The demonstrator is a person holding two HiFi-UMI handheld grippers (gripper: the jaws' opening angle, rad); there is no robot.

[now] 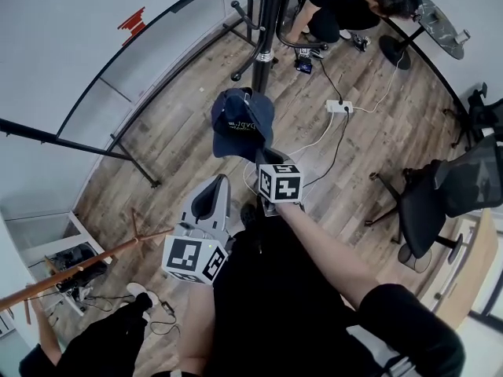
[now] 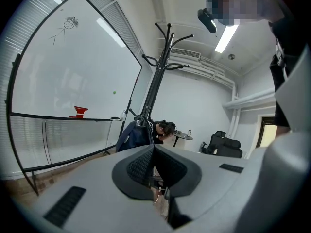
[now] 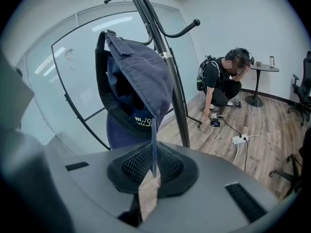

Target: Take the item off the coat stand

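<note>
Beside coat stand (image 3: 178, 96) pole: navy cap (image 3: 138, 81) stands up from right gripper (image 3: 152, 166), whose jaws pinch thin brim edge. Cap looks clear of hooks.

Cap likely light, with soft floppy crown and stiffer brim. Brim is sound hold, though thin edge could slip.

Left gripper (image 2: 153, 171): jaws together, nothing between.

Right gripper view shows the pinch itself; head view shows only cap top. Left gripper view shows cap low beside pole, hooks high above.

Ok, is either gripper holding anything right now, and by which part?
The right gripper pinches the navy blue fabric cap by its brim edge; the left gripper holds nothing.
</note>
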